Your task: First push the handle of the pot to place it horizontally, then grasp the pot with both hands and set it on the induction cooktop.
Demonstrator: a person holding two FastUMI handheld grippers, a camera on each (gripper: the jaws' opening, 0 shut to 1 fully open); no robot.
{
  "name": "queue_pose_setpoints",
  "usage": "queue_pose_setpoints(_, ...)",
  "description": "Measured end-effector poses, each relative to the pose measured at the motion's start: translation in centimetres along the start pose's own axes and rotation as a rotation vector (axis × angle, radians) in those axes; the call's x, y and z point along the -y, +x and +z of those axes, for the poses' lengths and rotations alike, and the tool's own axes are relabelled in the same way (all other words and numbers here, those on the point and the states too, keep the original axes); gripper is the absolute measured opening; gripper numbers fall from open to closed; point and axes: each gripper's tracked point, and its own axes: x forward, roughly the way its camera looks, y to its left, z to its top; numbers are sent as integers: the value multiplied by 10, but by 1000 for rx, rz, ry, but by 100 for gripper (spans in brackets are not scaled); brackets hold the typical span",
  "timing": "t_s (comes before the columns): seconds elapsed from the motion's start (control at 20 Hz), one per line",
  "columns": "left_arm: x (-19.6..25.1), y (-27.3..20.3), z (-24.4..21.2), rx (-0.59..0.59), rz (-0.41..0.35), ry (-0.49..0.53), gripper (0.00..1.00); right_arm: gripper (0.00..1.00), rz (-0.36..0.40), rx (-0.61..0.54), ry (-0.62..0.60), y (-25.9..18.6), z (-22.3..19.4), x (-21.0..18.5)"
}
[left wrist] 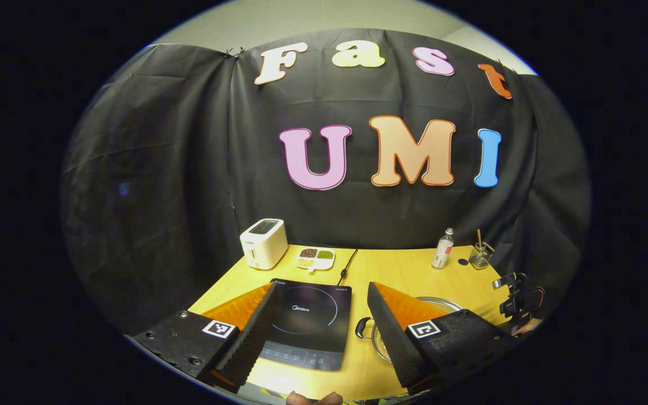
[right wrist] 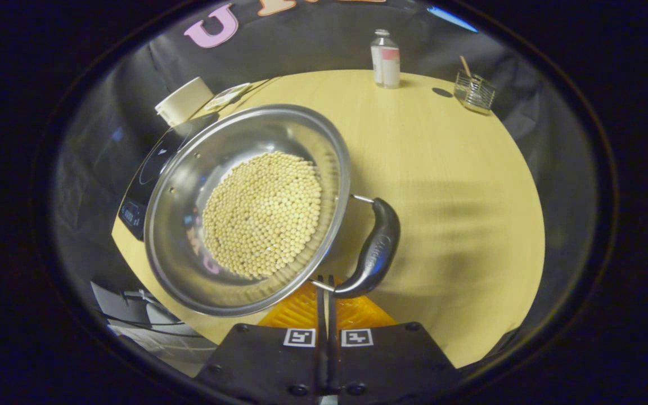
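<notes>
Black cloth hangs behind a yellow wooden table (left wrist: 408,270) that carries everything in play. At the far left of the left gripper view stands a white toaster (left wrist: 264,243), with a small divided dish (left wrist: 316,257) of grains just beside it. In front of these lies the induction cooktop (left wrist: 308,320), dark, flat and bare on top. The left hand-held gripper (left wrist: 319,326) hangs above its near edge with the fingers spread wide and nothing between them. To its right, partly hidden behind the right finger, sits the pot (left wrist: 442,305), just beside the cooktop and not on it. Further right, at the back, are a small bottle (left wrist: 443,249) and a glass holder (left wrist: 480,256).

In the right gripper view the pot (right wrist: 251,208) is seen from above, a steel bowl holding a bed of pale round beans, resting on the table beside the cooktop (right wrist: 152,169). Its black side handle (right wrist: 377,247) stands out to the right. The right hand-held gripper (right wrist: 327,287) has its fingers pressed together, the closed tips touching the near end of that handle where the wire meets the rim.

By my judgement the first step is in hand: the closed tips serve as a pusher against the handle. The next move calls for a steady nudge until the handle lies level, gentle enough not to slide the pot or spill beans. After that both grippers must take opposite handles and lift together.
</notes>
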Motion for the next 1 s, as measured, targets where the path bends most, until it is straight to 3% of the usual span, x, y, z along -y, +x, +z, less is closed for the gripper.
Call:
queue_pose_setpoints(0.45,7,45,-26,-78,-280,-13,96,3,-207,71,100,-45,30,16)
queue_pose_setpoints(0.65,21,64,-57,-179,-413,-67,95,3,-234,163,179,-71,52,-2)
queue_pose_setpoints(0.8,33,76,-87,-282,-473,-81,96,21,-270,188,179,-85,55,-3)
queue_pose_setpoints(0.95,43,90,-122,-388,-483,-35,96,51,-292,175,163,-79,55,2)
queue_pose_setpoints(1.0,49,96,-134,-425,-486,-42,96,51,-295,163,151,-74,56,4)
